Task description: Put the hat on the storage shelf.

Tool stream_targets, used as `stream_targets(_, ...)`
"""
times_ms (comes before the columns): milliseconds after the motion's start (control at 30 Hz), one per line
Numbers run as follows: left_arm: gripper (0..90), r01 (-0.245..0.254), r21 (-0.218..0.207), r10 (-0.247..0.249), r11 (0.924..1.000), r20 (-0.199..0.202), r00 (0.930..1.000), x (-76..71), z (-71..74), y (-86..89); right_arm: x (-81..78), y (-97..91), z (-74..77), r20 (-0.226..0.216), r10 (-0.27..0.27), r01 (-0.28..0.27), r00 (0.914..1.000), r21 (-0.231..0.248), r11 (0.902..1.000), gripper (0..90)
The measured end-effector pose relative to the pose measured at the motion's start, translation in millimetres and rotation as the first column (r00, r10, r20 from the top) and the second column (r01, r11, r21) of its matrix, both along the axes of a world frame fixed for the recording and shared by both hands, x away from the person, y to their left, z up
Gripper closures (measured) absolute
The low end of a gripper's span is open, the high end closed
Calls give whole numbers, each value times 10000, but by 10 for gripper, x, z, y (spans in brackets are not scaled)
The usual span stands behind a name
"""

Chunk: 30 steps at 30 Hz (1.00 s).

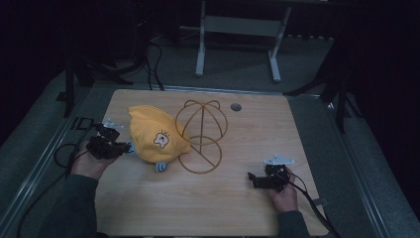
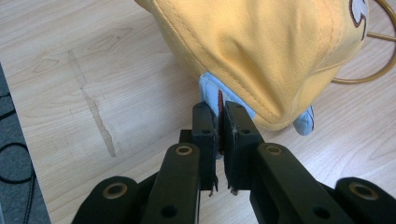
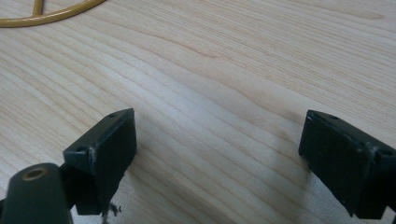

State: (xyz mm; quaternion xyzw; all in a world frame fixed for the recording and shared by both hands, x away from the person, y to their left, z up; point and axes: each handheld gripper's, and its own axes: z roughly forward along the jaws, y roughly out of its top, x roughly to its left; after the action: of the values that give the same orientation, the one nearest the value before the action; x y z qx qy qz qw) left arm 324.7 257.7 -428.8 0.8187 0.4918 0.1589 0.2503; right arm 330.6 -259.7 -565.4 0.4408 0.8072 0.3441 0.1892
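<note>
One claw point(image 2: 219, 121) pinches the cap's blue strap point(image 2: 212, 93); other claw point(image 3: 219, 154) gapes.

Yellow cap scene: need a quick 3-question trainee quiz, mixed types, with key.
1. True or false: the left claw is shut on the blue strap at the edge of the yellow cap.
2. The right claw is: A) open over bare table; B) shut on the cap; C) holding the wire stand.
3. Fill in: the wire stand sits to the cap's ____ in the high view.

Key: 1 true; 2 A; 3 right.
</note>
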Motion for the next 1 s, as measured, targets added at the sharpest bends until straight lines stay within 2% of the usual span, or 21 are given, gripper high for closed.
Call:
stream_targets(67, 843, 282, -41, -283, 9996, -133, 9995, -3, 66, 22, 0, 0, 0, -5, -8, 8, 10000, 5, 10000, 112)
stream_targets(200, 844, 282, -41, -283, 9996, -133, 9995, -3, 66, 22, 0, 0, 0, -7, -8, 8, 10000, 3, 10000, 112)
stream_targets(1000, 843, 769, 444, -764, 9961, -131, 9970, -59, 352, 42, 0, 0, 1, -5, -1, 1, 10000, -6, 10000, 112)
